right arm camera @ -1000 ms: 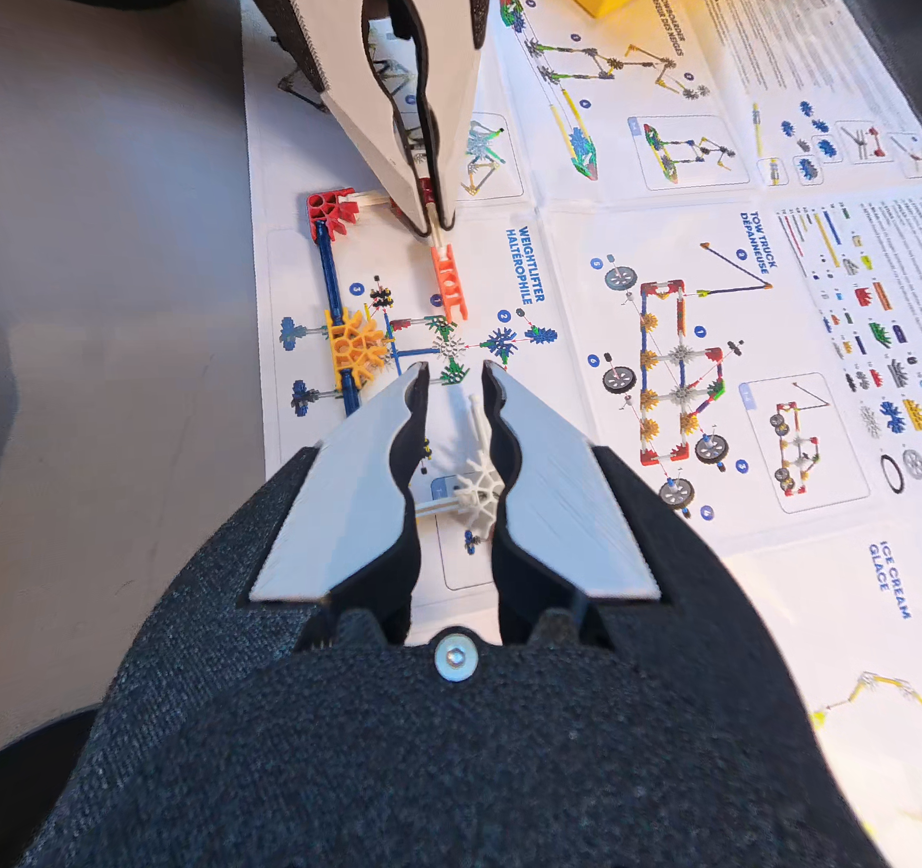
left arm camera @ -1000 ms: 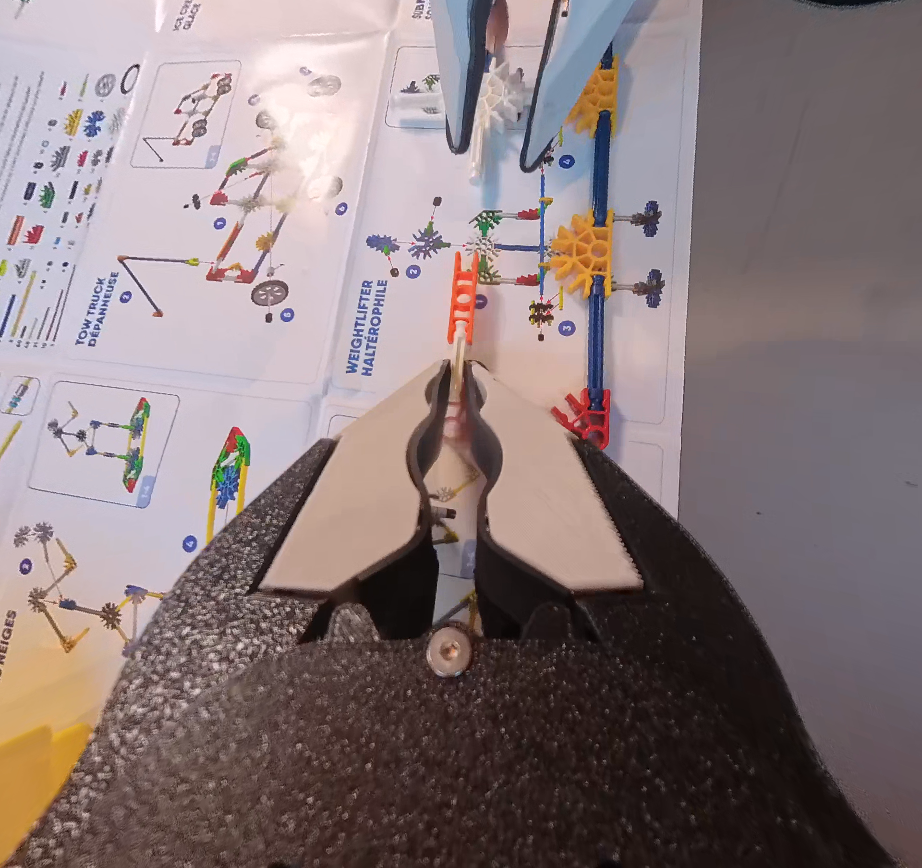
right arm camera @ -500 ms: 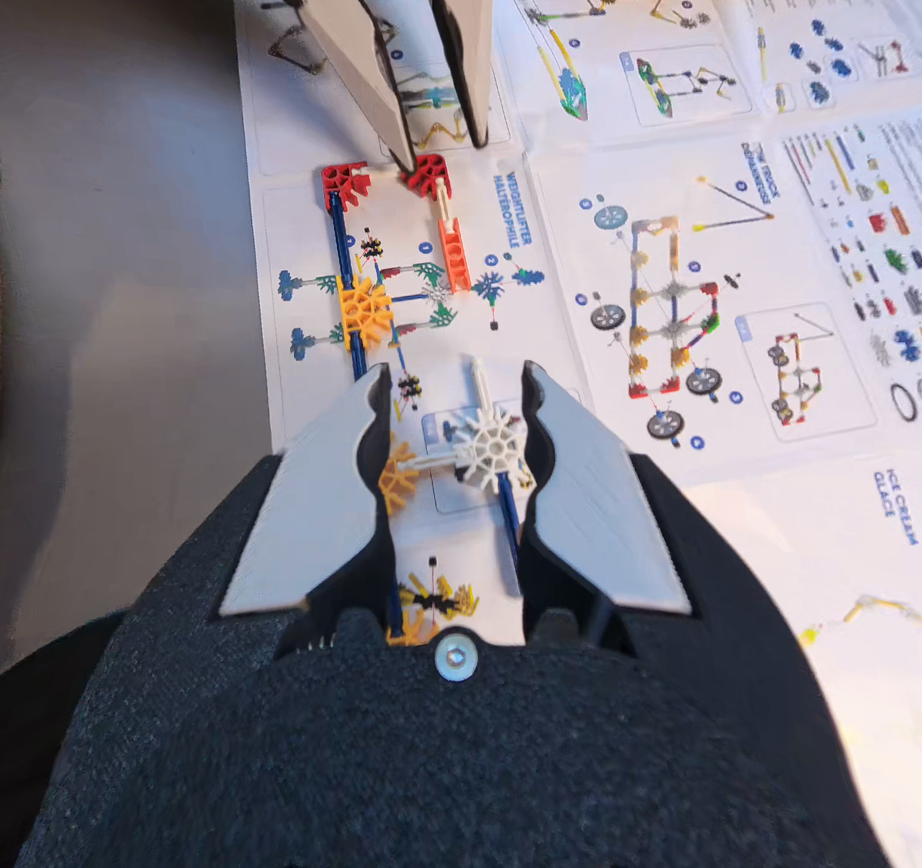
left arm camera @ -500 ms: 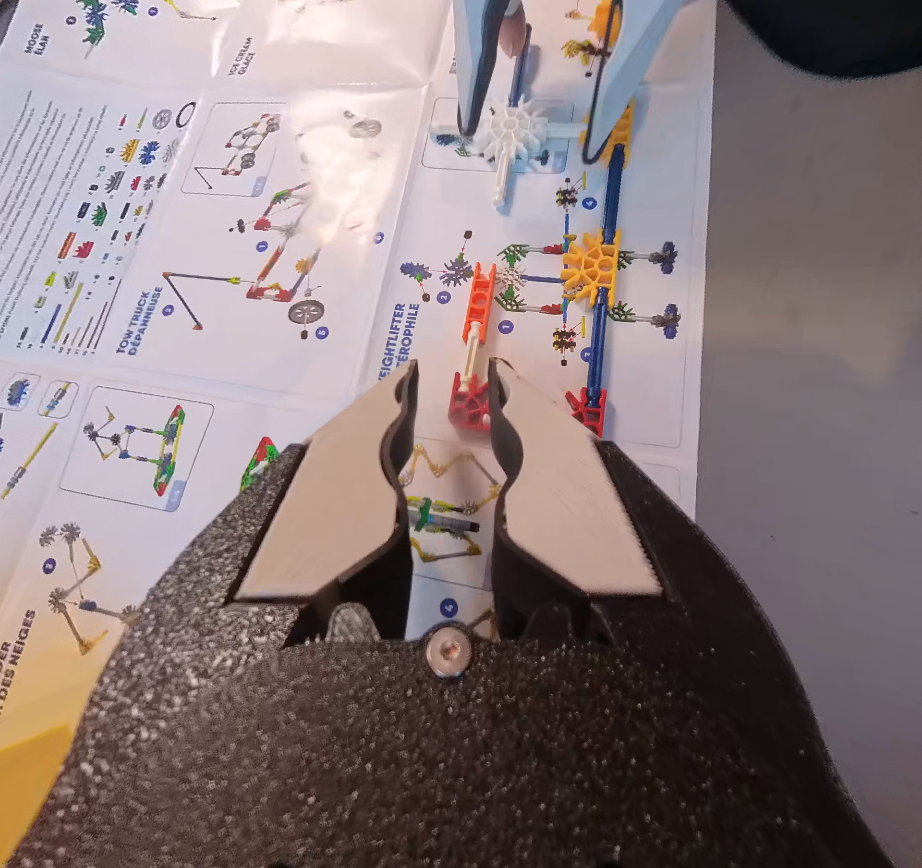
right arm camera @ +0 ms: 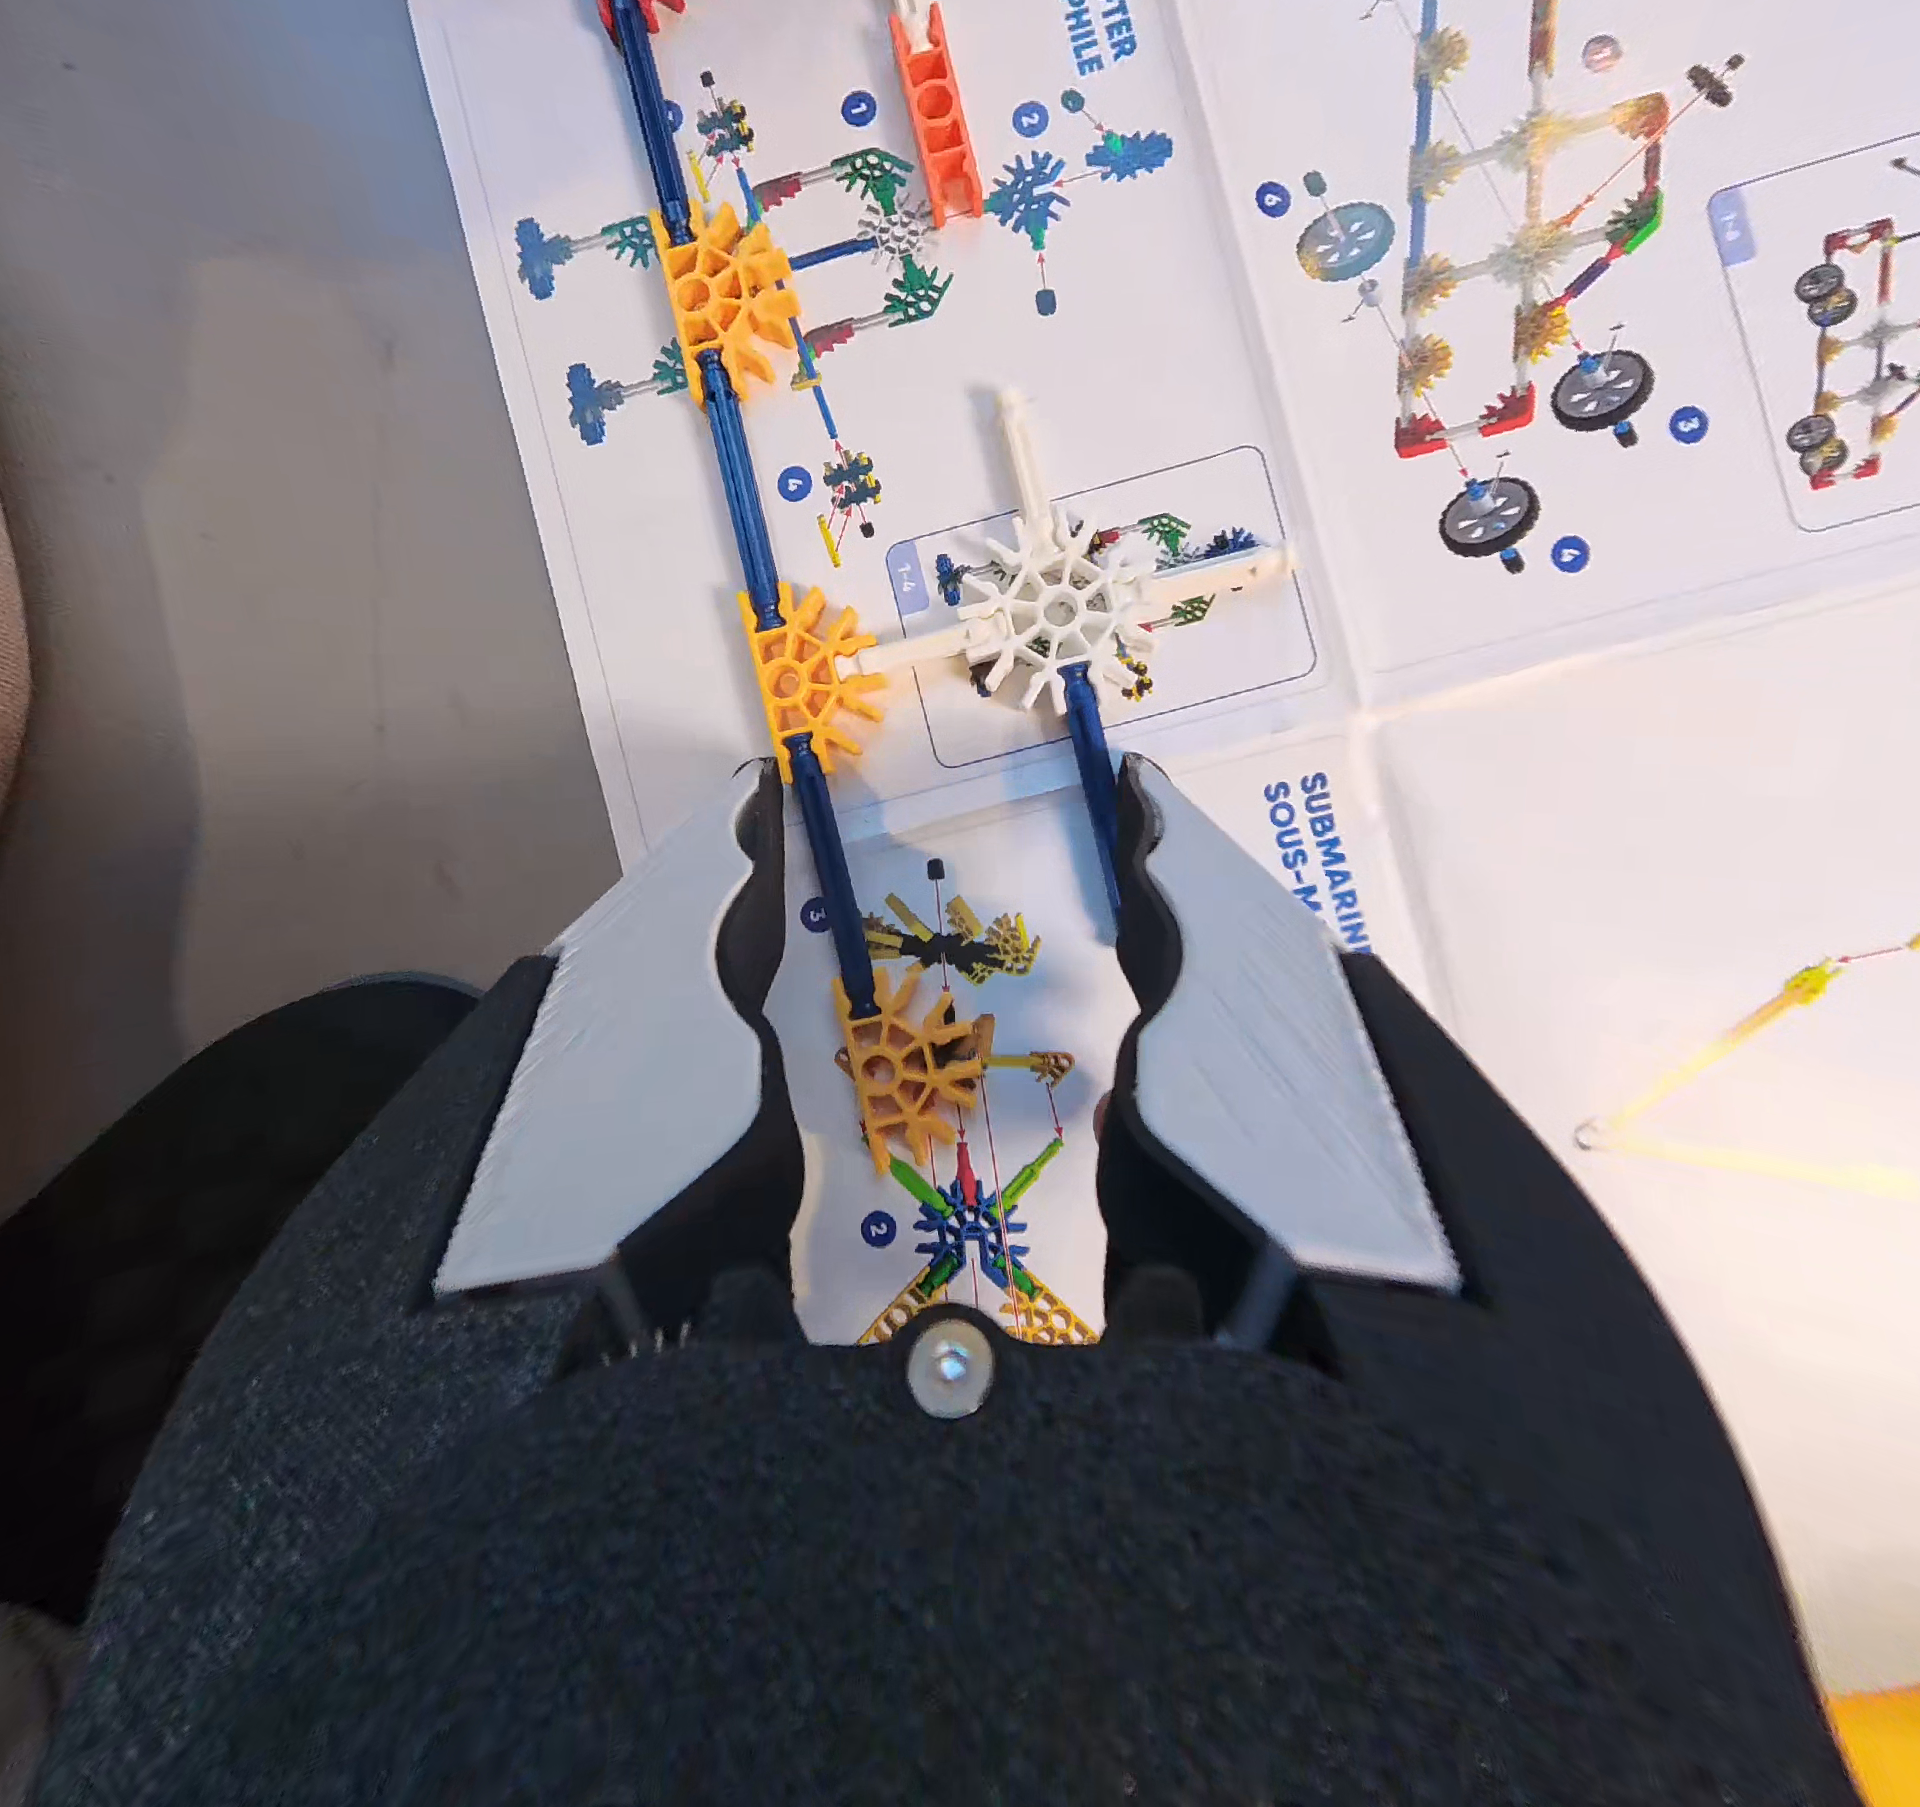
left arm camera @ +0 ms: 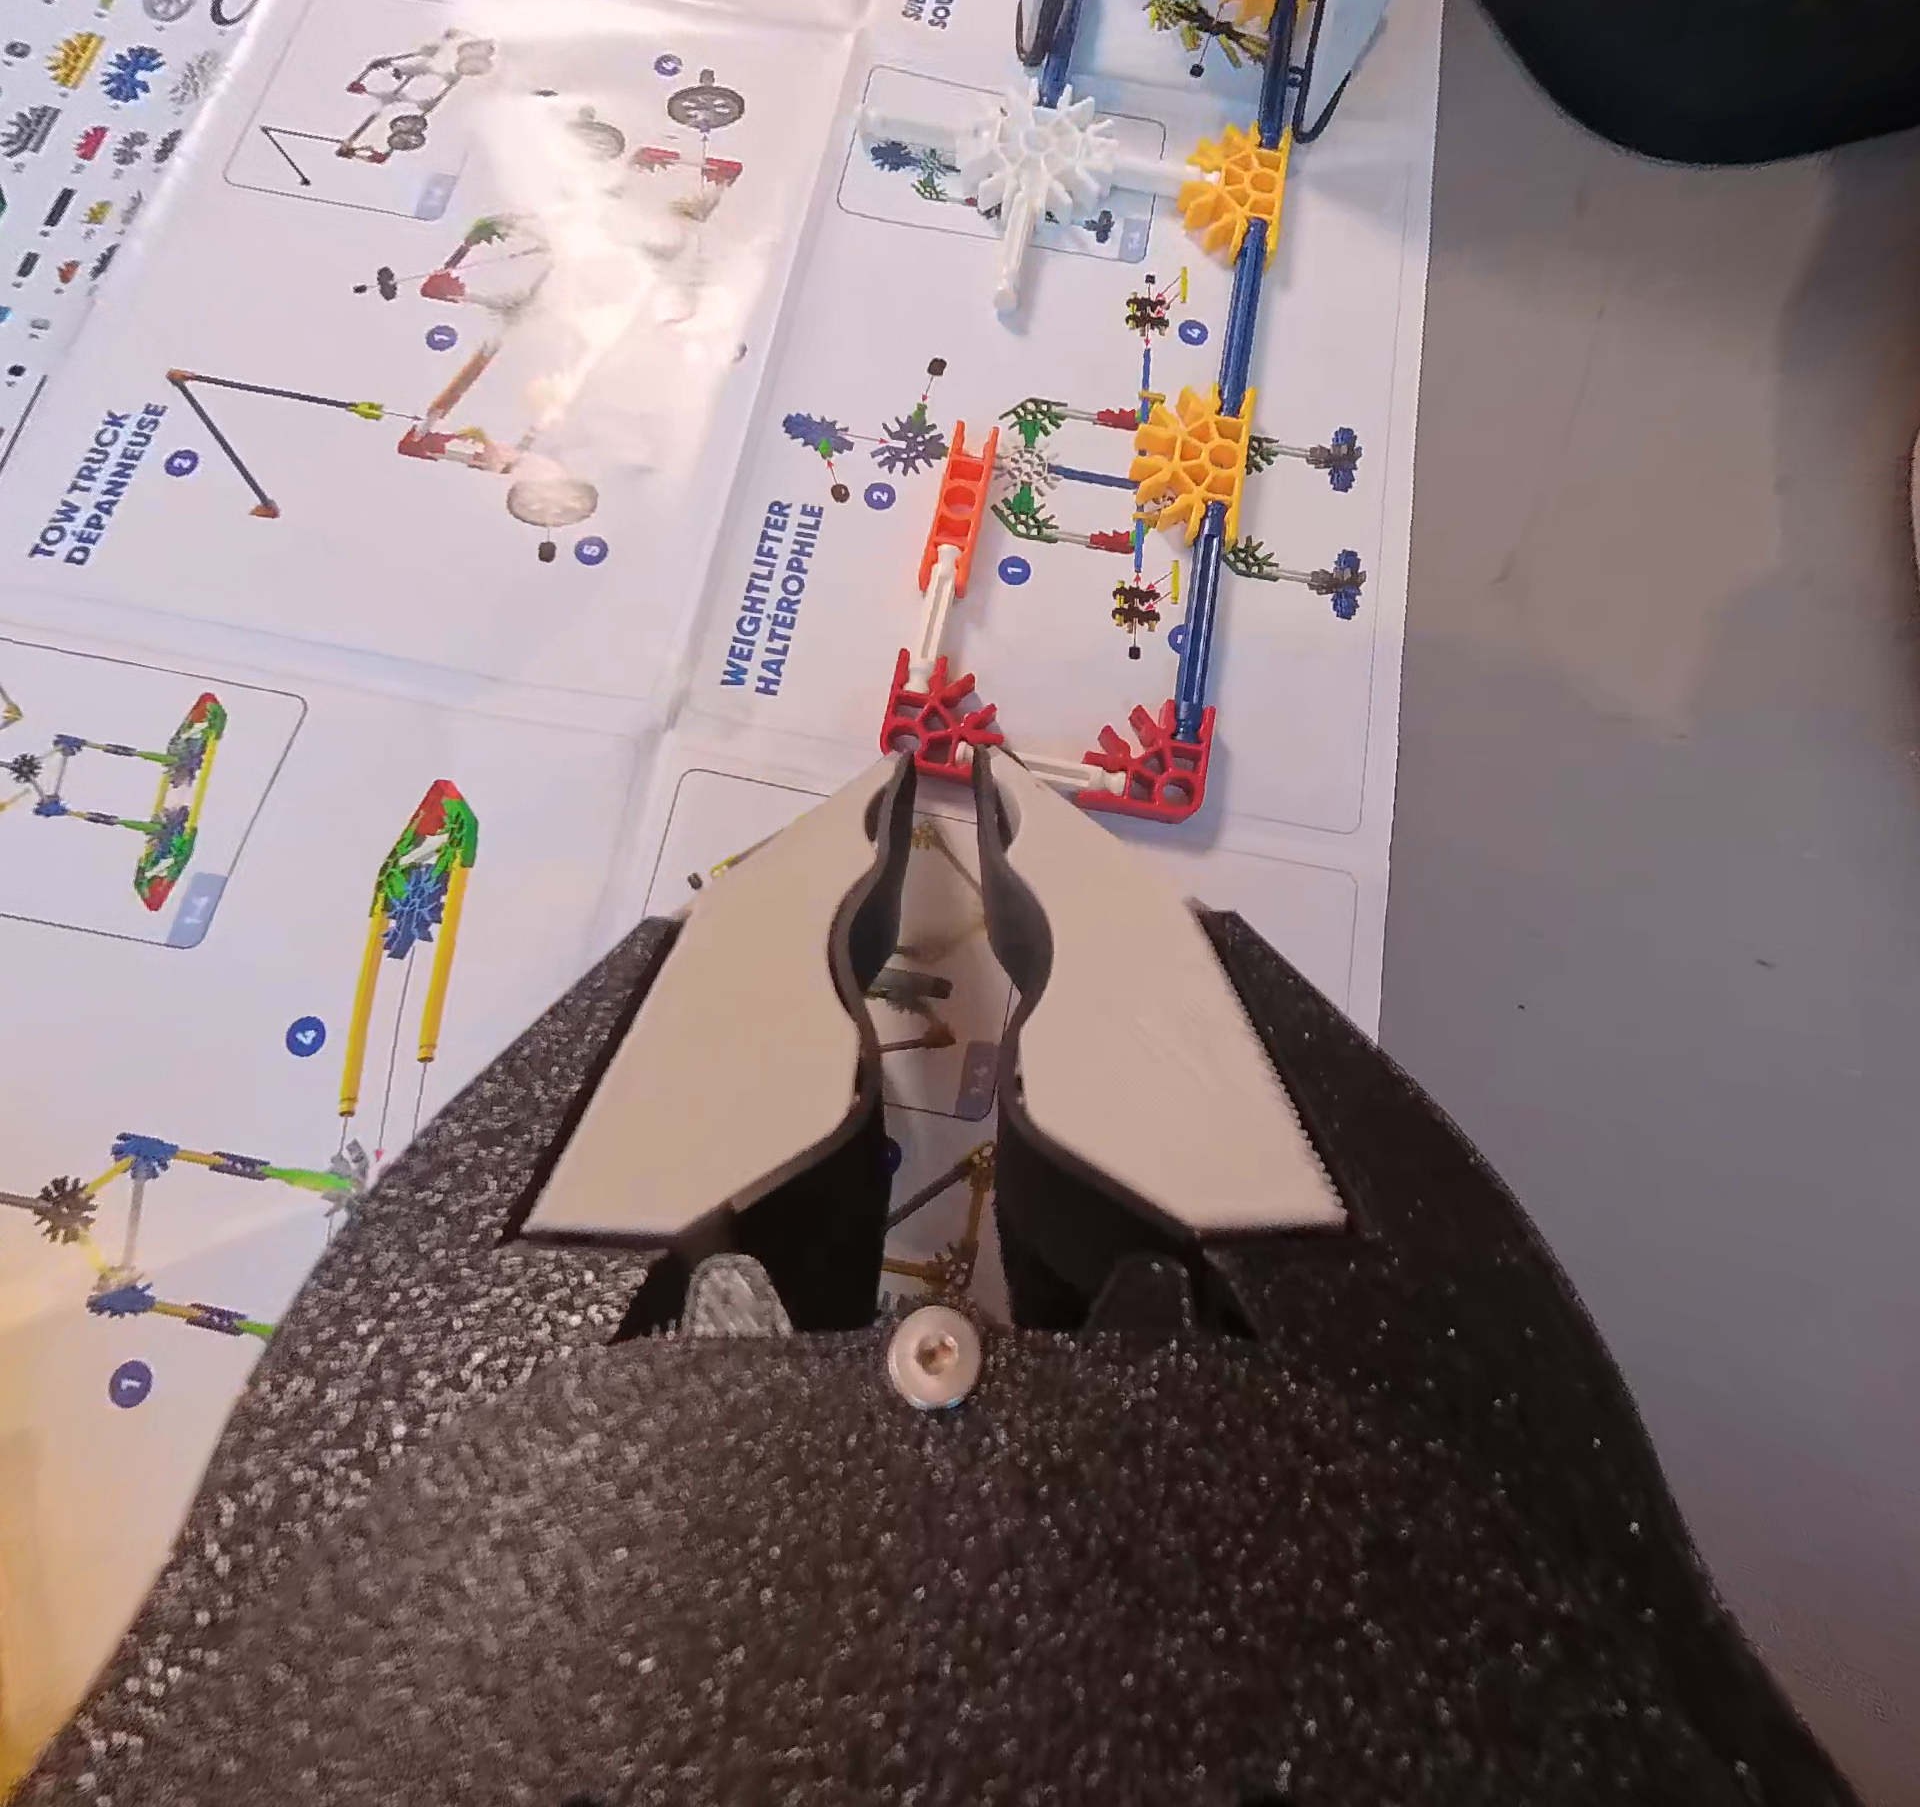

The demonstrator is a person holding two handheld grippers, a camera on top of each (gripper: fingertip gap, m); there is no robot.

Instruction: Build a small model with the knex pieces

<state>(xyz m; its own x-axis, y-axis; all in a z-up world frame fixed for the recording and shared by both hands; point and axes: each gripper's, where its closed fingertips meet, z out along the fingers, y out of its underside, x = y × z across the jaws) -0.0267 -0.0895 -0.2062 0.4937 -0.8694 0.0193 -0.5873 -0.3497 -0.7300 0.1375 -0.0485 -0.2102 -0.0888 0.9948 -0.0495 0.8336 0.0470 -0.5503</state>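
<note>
A flat toy assembly lies on an instruction sheet (left arm camera: 520, 614): blue rods (left arm camera: 1205, 604), yellow connectors (left arm camera: 1195, 469), a red corner connector (left arm camera: 1153, 765), and a second red connector (left arm camera: 935, 718) joined by a white rod to an orange connector (left arm camera: 961, 505). My left gripper (left arm camera: 942, 772) holds nothing. Its jaws stand a narrow gap apart, tips at that second red connector's near edge. A white snowflake connector (right arm camera: 1055, 609) joins a yellow connector (right arm camera: 805, 682). My right gripper (right arm camera: 951, 775) is wide open and empty, straddling a blue rod (right arm camera: 831, 874) and a yellow connector (right arm camera: 904, 1061). It also shows in the left wrist view (left arm camera: 1179, 84).
The sheet lies on a grey table (left arm camera: 1662, 822), whose bare part runs along the assembly's outer side (right arm camera: 312, 407). A dark object (left arm camera: 1714, 22) sits at the far corner. A yellow thing (right arm camera: 1870, 1747) shows at the right wrist view's lower right edge. Spacing between my two grippers at the tips: around 20 cm.
My left gripper let go of the red connector with its white rod and orange piece, drew back, and its jaws narrowed again. My right gripper opened wider and drew back from the white connector.
</note>
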